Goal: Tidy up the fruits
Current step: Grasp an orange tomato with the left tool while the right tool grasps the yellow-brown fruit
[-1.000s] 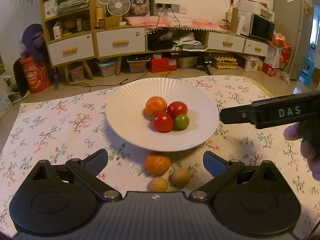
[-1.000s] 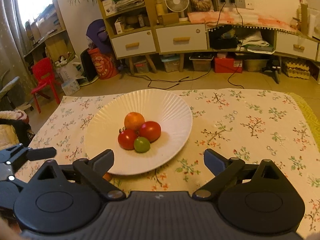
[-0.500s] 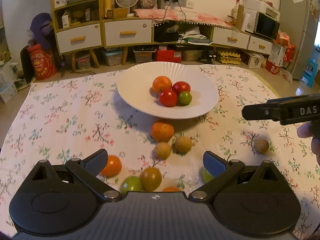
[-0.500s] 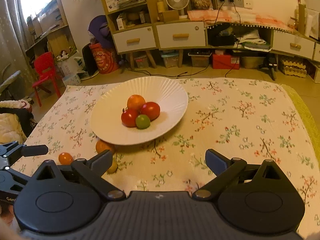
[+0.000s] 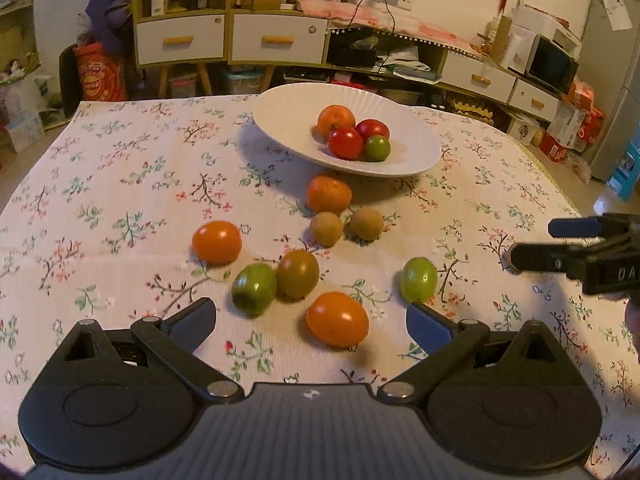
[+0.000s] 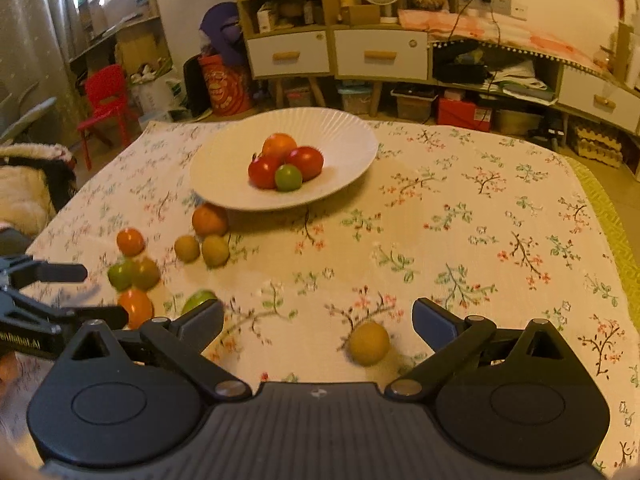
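Note:
A white ribbed plate (image 5: 280, 120) (image 6: 344, 128) on the flowered cloth holds an orange fruit (image 5: 336, 119), two red tomatoes and a green one (image 5: 377, 148). Several loose fruits lie on the cloth before it. My left gripper (image 5: 310, 314) is open low over them, with an orange tomato (image 5: 337, 319) lying between its fingers, untouched. A green fruit (image 5: 418, 279) lies by the right fingertip. My right gripper (image 6: 318, 314) is apart to the right, its jaws opening. A small brown fruit (image 6: 369, 343) lies on the cloth between its fingers, nearer the right one, not gripped.
Nearer the plate lie a mandarin (image 5: 329, 194), two brown fruits (image 5: 326, 229), an orange tomato (image 5: 216, 241) and a green and a brownish fruit (image 5: 254, 289). The right gripper's fingers (image 5: 560, 244) show at the right edge. Cabinets (image 6: 380, 54) and a red chair (image 6: 104, 100) stand beyond the table.
Both grippers have drawn back from the plate and sunk toward the cloth. The loose fruits have come into view; the plate now lies farther off.

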Demonstrator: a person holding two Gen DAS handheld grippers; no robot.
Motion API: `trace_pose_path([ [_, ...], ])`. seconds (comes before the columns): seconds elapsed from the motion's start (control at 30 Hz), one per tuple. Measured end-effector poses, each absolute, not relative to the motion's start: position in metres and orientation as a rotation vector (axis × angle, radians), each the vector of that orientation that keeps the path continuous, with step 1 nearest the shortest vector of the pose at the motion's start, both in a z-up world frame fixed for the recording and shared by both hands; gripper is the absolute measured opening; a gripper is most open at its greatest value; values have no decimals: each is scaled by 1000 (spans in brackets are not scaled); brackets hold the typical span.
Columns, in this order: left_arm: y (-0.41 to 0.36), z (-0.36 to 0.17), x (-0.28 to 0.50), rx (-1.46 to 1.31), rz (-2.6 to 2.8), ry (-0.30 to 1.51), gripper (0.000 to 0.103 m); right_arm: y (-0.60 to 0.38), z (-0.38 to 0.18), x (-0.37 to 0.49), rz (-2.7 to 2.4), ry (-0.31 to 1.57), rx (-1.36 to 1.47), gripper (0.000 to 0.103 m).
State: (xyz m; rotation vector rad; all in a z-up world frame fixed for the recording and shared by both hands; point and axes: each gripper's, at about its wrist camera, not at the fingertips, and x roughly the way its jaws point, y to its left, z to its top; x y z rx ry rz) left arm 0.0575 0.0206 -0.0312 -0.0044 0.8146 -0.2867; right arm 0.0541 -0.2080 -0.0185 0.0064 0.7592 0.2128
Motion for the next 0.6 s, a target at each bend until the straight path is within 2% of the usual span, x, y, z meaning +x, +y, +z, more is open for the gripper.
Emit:
trace_pose_path([
  [0.4,6,-45,45,7,-292,811,102,-214,-44,45,243,823,-70,100],
  [0.6,0,-53,47,-1,-311,850,101,-213,-48,44,251,829,-112,96],
])
